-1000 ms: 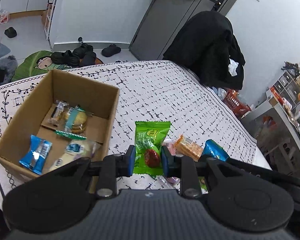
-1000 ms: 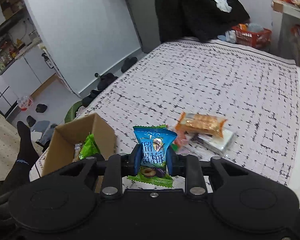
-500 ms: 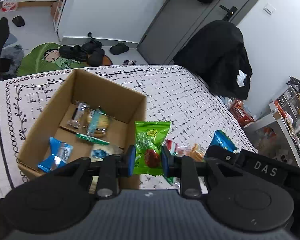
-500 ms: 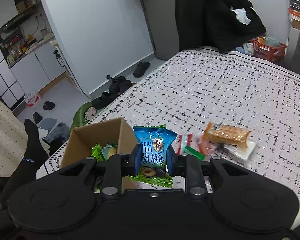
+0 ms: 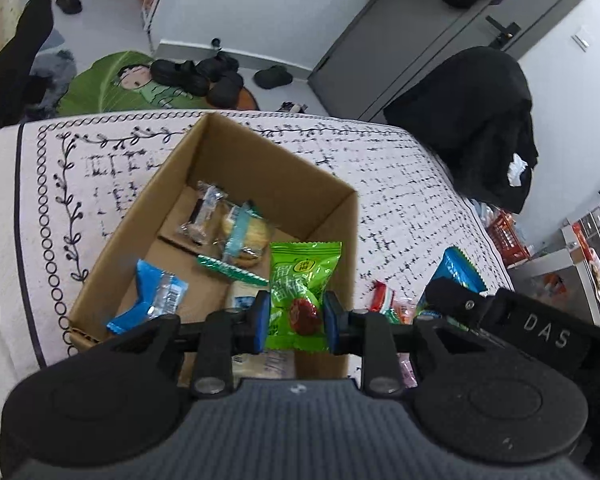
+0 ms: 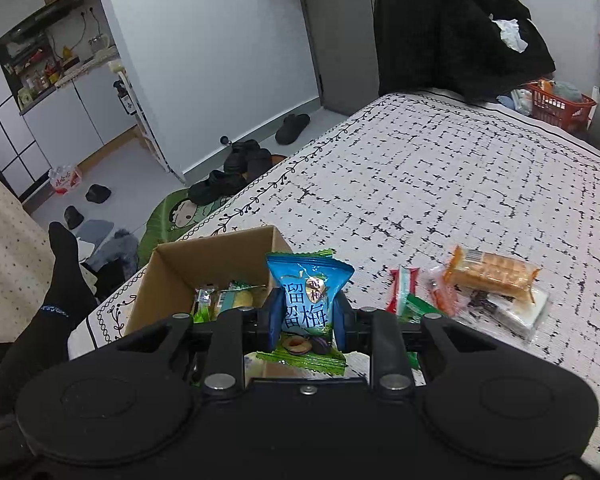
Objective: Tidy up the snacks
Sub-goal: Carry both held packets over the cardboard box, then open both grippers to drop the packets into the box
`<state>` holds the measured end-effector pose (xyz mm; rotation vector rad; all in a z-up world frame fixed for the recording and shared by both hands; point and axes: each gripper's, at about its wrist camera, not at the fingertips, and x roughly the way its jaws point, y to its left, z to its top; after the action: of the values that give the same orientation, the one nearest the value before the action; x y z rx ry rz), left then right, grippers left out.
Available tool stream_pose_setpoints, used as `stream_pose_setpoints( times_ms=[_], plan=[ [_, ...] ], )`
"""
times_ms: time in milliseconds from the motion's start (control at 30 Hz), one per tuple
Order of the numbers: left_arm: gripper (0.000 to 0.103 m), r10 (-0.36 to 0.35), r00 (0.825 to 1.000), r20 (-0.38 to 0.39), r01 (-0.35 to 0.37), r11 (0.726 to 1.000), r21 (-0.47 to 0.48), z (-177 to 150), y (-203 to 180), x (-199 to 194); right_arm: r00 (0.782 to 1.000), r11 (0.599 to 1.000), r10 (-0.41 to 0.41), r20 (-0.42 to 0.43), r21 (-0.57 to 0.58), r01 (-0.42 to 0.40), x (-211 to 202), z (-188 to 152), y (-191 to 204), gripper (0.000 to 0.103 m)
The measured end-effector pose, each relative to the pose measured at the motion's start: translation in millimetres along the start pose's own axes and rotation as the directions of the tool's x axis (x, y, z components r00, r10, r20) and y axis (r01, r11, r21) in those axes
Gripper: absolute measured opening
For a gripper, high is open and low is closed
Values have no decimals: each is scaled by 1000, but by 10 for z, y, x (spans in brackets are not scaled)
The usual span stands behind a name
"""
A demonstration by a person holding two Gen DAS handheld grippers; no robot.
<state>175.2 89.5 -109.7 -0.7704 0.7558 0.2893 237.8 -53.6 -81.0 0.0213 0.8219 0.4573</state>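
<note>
My left gripper (image 5: 295, 320) is shut on a green snack packet (image 5: 300, 280) and holds it over the right near corner of an open cardboard box (image 5: 260, 160). The box holds several wrapped snacks, among them a blue packet (image 5: 152, 296) and a cookie pack (image 5: 244, 236). My right gripper (image 6: 306, 322) is shut on a blue plum-candy packet (image 6: 306, 292), just right of the box (image 6: 172, 268). It also shows in the left wrist view (image 5: 460, 272). Loose snacks lie on the bed to the right: an orange cracker pack (image 6: 492, 276) and a red-and-white stick (image 6: 402, 286).
The box stands on a bed with a white, black-flecked cover (image 6: 440, 184). A black coat (image 6: 452, 28) hangs beyond the bed's far end. Shoes (image 5: 196, 76) and a green mat (image 5: 112, 88) lie on the floor past the bed edge. A person's black-socked leg (image 6: 56, 296) is at the left.
Both grippers have moved left toward the box with their packets. The green packet is now over the box's corner and the blue packet is close beside the box.
</note>
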Motion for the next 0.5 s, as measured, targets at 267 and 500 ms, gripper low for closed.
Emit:
stream_pose_setpoints(
  times_ms=[267, 500],
  plan=[
    [33, -2, 1000, 0, 2, 997, -73, 58, 109, -38, 1000, 1000, 30, -7, 0, -30, 91, 71, 168, 25],
    [56, 16, 1000, 12, -15, 995, -98, 78, 143, -67, 997, 997, 81, -17, 22, -80, 134, 138, 240, 26]
  ],
)
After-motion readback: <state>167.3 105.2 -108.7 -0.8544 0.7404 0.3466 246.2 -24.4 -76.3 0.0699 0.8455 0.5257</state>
